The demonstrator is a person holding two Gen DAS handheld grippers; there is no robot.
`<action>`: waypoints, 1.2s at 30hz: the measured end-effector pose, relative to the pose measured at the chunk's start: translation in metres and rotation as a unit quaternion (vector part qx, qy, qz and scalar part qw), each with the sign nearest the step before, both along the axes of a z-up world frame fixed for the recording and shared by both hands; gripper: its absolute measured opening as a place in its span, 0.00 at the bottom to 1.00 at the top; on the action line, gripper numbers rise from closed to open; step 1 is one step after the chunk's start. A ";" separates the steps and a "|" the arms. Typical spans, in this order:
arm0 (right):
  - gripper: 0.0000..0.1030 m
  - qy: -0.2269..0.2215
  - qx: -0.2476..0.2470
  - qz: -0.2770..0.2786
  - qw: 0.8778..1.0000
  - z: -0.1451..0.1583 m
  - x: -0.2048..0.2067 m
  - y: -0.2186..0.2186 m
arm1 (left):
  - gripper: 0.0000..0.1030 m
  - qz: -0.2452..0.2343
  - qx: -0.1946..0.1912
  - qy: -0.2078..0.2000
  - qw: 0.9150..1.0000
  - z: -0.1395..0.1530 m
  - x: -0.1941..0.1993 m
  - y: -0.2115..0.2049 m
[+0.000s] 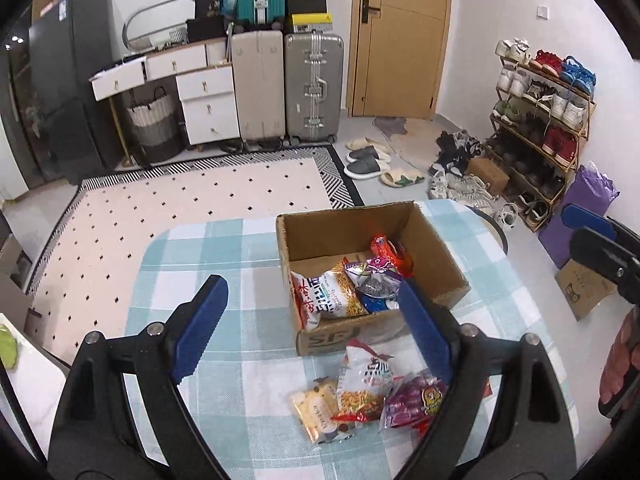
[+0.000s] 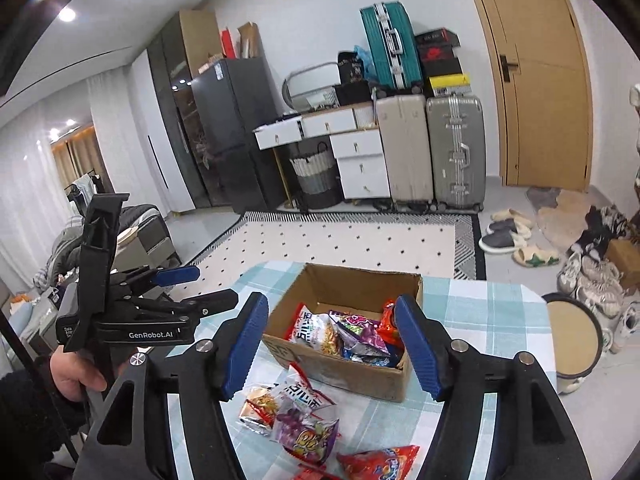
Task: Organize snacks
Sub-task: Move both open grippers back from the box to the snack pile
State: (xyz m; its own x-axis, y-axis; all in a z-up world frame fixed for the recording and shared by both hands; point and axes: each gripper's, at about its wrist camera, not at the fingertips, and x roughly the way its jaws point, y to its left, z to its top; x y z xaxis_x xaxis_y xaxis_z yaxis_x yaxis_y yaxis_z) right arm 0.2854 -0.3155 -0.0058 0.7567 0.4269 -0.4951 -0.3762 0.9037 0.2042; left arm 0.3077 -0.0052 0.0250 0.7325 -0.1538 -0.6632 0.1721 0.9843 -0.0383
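An open cardboard box (image 1: 434, 258) stands on the checked tablecloth and holds several snack packets (image 1: 340, 290); it also shows in the right wrist view (image 2: 352, 284). Loose packets lie in front of it: a yellow one (image 1: 316, 410), a white-red noodle packet (image 1: 366, 382) and a purple one (image 1: 416, 400). The right wrist view shows the purple packet (image 2: 310, 434) and a red packet (image 2: 378, 462). My left gripper (image 1: 316, 328) is open and empty above the loose packets. My right gripper (image 2: 332, 348) is open and empty before the box.
The table (image 1: 208, 248) has a blue-white checked cloth. Beyond it lie a dotted rug (image 1: 180, 196), suitcases (image 1: 312, 88), a white drawer desk (image 1: 200, 96), a shoe rack (image 1: 544, 120) and a round stool (image 2: 572, 336). The left gripper's body (image 2: 132, 320) shows at left.
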 end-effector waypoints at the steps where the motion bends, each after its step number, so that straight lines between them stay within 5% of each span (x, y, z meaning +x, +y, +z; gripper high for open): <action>1: 0.70 -0.007 -0.001 0.000 1.000 0.002 -0.012 0.002 | 0.84 0.002 0.000 -0.004 1.000 0.003 -0.006 0.002; 5: 0.79 -0.031 0.005 0.006 0.999 0.010 -0.044 0.006 | 1.00 0.019 -0.008 -0.040 0.999 0.017 -0.042 0.010; 21: 0.99 -0.126 0.027 0.008 0.992 0.001 -0.177 0.008 | 1.00 0.021 -0.028 -0.150 0.988 0.040 -0.175 0.015; 36: 0.99 -0.084 0.020 -0.028 0.996 -0.070 -0.197 0.004 | 1.00 0.044 -0.045 -0.138 0.988 -0.037 -0.210 0.025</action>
State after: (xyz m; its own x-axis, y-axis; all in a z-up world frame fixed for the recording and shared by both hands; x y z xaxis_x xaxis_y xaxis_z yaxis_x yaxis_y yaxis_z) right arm 0.0886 -0.3111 -0.0761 0.8507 0.3993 -0.3419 -0.3581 0.9164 0.1790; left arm 0.0978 0.0197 -0.0116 0.8965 -0.1307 -0.4234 0.1019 0.9907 -0.0899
